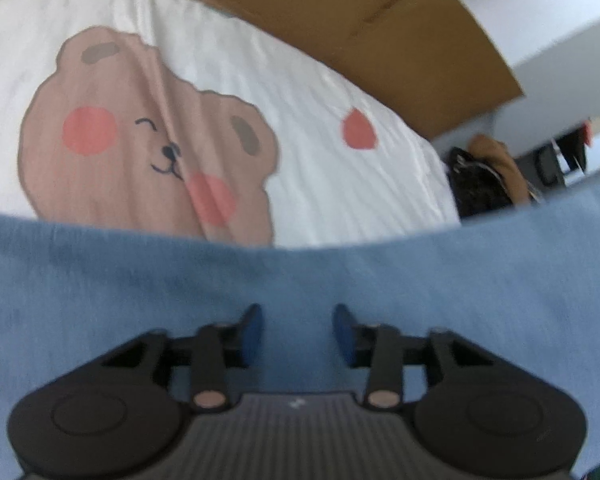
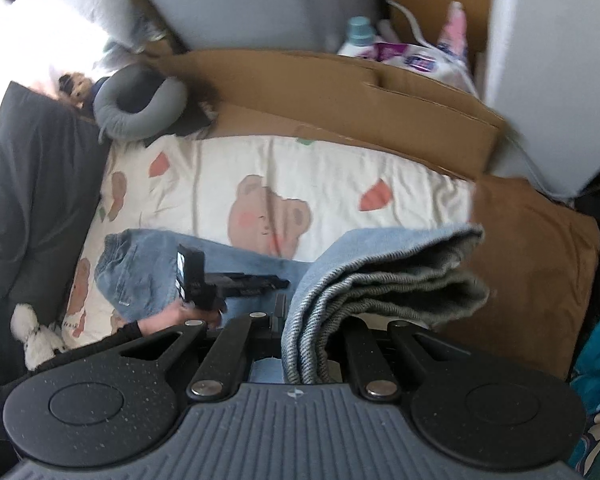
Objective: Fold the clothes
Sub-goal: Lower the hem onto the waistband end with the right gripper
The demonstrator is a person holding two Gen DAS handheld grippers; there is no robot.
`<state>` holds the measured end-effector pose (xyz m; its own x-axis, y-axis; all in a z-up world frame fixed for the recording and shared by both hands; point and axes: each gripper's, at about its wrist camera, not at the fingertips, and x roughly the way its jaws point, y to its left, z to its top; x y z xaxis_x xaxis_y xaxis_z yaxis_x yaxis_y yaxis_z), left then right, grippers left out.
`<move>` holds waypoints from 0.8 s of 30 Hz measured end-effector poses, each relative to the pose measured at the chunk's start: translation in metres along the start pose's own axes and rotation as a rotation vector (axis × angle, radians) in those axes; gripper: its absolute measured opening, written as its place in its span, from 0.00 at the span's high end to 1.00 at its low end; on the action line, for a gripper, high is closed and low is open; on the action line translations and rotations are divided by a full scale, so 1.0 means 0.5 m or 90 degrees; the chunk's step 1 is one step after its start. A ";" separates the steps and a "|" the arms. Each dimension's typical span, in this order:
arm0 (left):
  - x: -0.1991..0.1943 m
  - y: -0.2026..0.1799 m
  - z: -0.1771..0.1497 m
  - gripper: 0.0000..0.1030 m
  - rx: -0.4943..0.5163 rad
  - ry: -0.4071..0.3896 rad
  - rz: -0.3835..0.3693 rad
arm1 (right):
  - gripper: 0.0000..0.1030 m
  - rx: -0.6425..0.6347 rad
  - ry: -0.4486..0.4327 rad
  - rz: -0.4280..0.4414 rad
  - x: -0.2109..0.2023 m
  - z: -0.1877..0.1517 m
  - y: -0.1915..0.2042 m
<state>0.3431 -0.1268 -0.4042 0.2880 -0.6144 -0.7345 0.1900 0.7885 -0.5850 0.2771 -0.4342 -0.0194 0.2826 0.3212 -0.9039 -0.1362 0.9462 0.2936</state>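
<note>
Light blue jeans (image 1: 140, 280) lie on a white bedsheet (image 1: 320, 92) printed with bears. My left gripper (image 1: 298, 320) hovers just over the denim, its blue pads apart with nothing pinched between them. In the right wrist view, my right gripper (image 2: 306, 344) is shut on the folded leg ends of the jeans (image 2: 380, 264), which are lifted off the bed and bunch to the right. The waist end (image 2: 140, 272) stays flat on the bedsheet (image 2: 300, 168). A person's hand (image 2: 188, 314) holds the left gripper (image 2: 276, 280) there, above the jeans.
Flattened cardboard (image 2: 340, 96) lines the far side of the bed. A grey neck pillow (image 2: 140, 104) and a dark duvet (image 2: 32, 200) sit at the left, with a white plush toy (image 2: 36, 340) below. A brown cushion (image 2: 532, 260) is at the right.
</note>
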 end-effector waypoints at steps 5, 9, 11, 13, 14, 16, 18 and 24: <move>-0.038 0.009 -0.062 0.50 -0.032 -0.013 -0.037 | 0.95 -0.035 0.018 -0.003 0.015 0.030 0.100; -0.072 0.035 -0.095 0.50 -0.072 -0.039 -0.037 | 0.95 -0.056 0.032 -0.010 0.033 0.056 0.164; -0.099 0.050 -0.103 0.48 -0.087 -0.050 -0.036 | 0.95 -0.066 0.038 -0.014 0.044 0.070 0.195; -0.137 0.075 -0.108 0.41 -0.106 -0.062 -0.033 | 0.95 -0.073 0.043 -0.014 0.056 0.083 0.222; -0.158 0.090 -0.109 0.36 -0.117 -0.071 -0.026 | 0.95 -0.076 0.045 -0.013 0.061 0.088 0.235; -0.202 0.117 -0.111 0.29 -0.130 -0.091 -0.004 | 0.95 -0.079 0.050 -0.009 0.074 0.097 0.261; -0.249 0.144 -0.116 0.25 -0.142 -0.113 0.016 | 0.95 -0.081 0.054 -0.006 0.090 0.105 0.288; -0.351 0.216 -0.143 0.19 -0.195 -0.173 0.043 | 0.95 -0.090 0.059 0.010 0.138 0.127 0.365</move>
<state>0.2458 0.0643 -0.3629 0.5353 -0.4989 -0.6816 -0.1145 0.7566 -0.6437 0.3318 -0.2368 -0.0084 0.1913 0.3242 -0.9265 -0.2745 0.9239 0.2666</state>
